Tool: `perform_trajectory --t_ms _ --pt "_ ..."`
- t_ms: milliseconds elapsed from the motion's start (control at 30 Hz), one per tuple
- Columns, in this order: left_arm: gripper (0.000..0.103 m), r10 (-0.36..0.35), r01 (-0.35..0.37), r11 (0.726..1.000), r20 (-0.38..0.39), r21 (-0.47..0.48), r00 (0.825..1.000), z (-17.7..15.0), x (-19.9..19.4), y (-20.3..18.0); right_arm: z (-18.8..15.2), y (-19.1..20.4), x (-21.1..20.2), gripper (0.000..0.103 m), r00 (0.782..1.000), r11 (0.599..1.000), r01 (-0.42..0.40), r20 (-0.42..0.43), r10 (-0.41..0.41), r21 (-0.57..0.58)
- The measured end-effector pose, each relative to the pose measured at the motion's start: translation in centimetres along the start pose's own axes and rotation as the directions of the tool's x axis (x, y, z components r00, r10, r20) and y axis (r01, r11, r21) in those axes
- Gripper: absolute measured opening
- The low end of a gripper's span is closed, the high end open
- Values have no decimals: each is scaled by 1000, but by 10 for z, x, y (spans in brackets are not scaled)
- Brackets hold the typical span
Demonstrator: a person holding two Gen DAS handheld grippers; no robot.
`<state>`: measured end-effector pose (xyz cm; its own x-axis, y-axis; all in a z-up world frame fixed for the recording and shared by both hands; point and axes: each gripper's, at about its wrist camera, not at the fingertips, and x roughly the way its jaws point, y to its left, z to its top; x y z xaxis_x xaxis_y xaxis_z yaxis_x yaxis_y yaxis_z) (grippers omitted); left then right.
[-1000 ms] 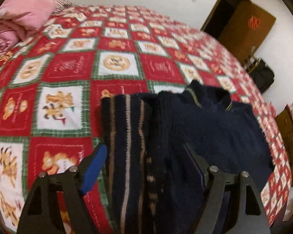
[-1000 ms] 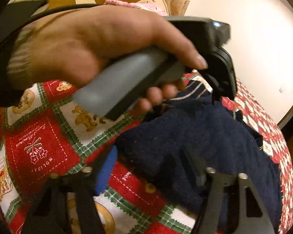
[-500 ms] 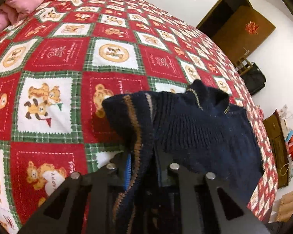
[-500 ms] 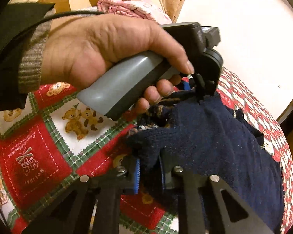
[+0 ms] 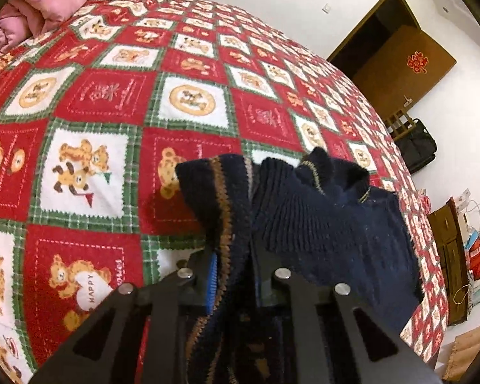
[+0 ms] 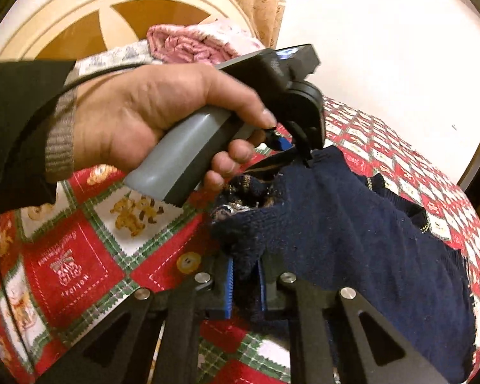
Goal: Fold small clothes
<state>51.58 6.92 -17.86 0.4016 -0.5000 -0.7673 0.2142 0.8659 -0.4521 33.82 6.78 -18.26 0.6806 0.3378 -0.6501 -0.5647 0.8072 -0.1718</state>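
Observation:
A small navy knitted sweater [image 5: 320,224] with brown and tan stripes lies partly folded on the red bear-patterned bedspread [image 5: 96,121]. My left gripper [image 5: 233,268] is shut on its striped edge and holds that edge lifted off the bed. In the right wrist view my right gripper [image 6: 244,275] is shut on the near corner of the same sweater [image 6: 352,224]. The left gripper's body [image 6: 291,96], held in a hand [image 6: 144,115], pinches the sweater's far edge just above it. The rest of the sweater drapes to the right.
Pink bedding [image 5: 32,9] is piled at the head of the bed, also seen in the right wrist view [image 6: 195,44] before a round wooden headboard [image 6: 118,9]. A brown door [image 5: 403,64], a black bag [image 5: 416,144] and a cluttered cabinet [image 5: 454,256] stand beyond the bed's right edge.
Both grippers were open around the sweater's edge a second ago. They have closed on it and lifted the edge off the bedspread, rising a little more in the last half second.

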Motion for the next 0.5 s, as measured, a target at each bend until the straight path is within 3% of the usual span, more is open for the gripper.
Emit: perform_trajectory --t_ms 267,500 --pt "17 -70 71 997 55 -28 996 16 -18 -26 3 -53 -31 10 998 990 -24 60 16 139" --pt "16 -141 148 988 110 -51 984 25 -16 -62 -9 -113 -57 10 997 959 -30 78 8 283"
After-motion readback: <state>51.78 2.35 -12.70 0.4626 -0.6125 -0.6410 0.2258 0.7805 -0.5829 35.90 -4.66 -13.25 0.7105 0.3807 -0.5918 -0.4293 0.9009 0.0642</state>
